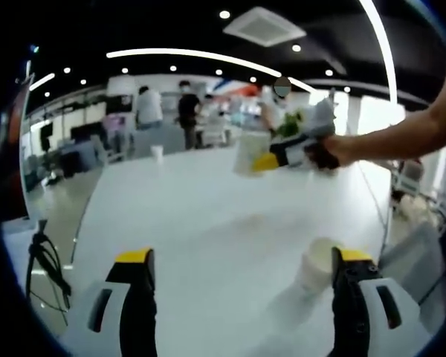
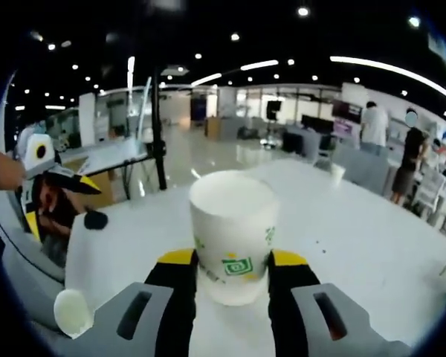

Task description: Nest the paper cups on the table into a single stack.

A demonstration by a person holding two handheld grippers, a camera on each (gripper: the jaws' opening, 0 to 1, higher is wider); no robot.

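My right gripper (image 2: 233,262) is shut on an upright white paper cup (image 2: 233,232) with a green logo, held above the white table (image 2: 357,238). In the left gripper view that same gripper (image 1: 271,158) comes in from the right with the cup (image 1: 249,152) in its jaws. My left gripper (image 1: 244,260) is wide open low over the table. Another white cup (image 1: 316,269) stands just inside its right jaw. In the right gripper view this cup (image 2: 73,311) sits at the lower left, below the left gripper (image 2: 59,202). A third small cup (image 1: 157,152) stands at the table's far end.
Several people (image 1: 187,111) stand beyond the table's far end among desks and chairs. A black stand with cables (image 1: 41,256) is off the table's left edge. A black pole (image 2: 157,134) rises behind the table. The table's middle (image 1: 208,216) is bare.
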